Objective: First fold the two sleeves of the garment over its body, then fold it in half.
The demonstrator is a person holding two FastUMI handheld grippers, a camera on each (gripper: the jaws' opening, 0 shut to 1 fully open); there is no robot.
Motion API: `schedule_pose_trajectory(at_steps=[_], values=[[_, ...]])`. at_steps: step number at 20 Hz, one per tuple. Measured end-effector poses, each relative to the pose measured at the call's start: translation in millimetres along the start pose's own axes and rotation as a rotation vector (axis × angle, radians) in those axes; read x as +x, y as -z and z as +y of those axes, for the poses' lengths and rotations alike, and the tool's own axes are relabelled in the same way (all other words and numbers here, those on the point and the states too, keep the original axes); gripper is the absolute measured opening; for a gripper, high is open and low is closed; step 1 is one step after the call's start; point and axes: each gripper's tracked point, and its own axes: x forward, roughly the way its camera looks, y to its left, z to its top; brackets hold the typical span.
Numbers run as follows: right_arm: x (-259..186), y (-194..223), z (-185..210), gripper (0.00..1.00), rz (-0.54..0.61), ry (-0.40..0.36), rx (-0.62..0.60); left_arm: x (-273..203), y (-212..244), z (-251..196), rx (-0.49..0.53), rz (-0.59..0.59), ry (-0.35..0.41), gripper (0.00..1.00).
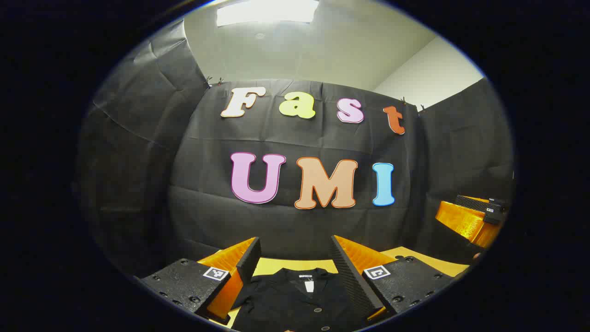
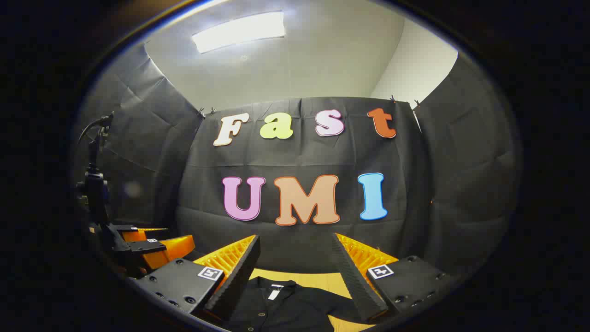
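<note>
A black button-up shirt (image 1: pixel 295 304) lies flat on the yellow table (image 1: pixel 286 265), collar and white neck label toward the far wall. My left gripper (image 1: pixel 295 249) hovers over the collar, open, with nothing between its fingers. In the right gripper view the same shirt (image 2: pixel 286 306) lies below my right gripper (image 2: pixel 295 244), which is also open and holds nothing. One sleeve (image 2: pixel 341 310) runs out to the right, partly hidden under a finger. The lower part of the shirt is cut off at the bottom of both views.
The black cloth wall closes the table's far side close behind the shirt. The right gripper (image 1: pixel 477 214) hangs at the right edge of the left gripper view. The left gripper (image 2: pixel 147 249), with a cabled mount above it, sits at the left of the right gripper view.
</note>
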Motion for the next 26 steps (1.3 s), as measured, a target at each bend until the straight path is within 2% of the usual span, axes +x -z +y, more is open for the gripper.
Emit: schedule_pose_trajectory(at_steps=[5,16,19,20,26], values=[[3,-3,-10,0.98,-0.008,0.017,0.014,0,-4,3,0.023,-0.002,-0.015,0.90],[-3,0,-21,0.98,0.003,0.034,0.019,-1,-3,-15,0.040,0.005,0.026,0.92],[-5,2,-24,0.98,0.003,0.047,0.013,-3,-3,-10,0.031,-0.001,0.011,0.90],[-4,2,-25,0.98,0.003,0.054,-0.001,-4,-4,-8,0.031,-0.003,0.006,0.92],[1,3,-6,0.98,0.000,0.018,0.000,-11,-6,13,0.048,-0.009,-0.030,0.90]])
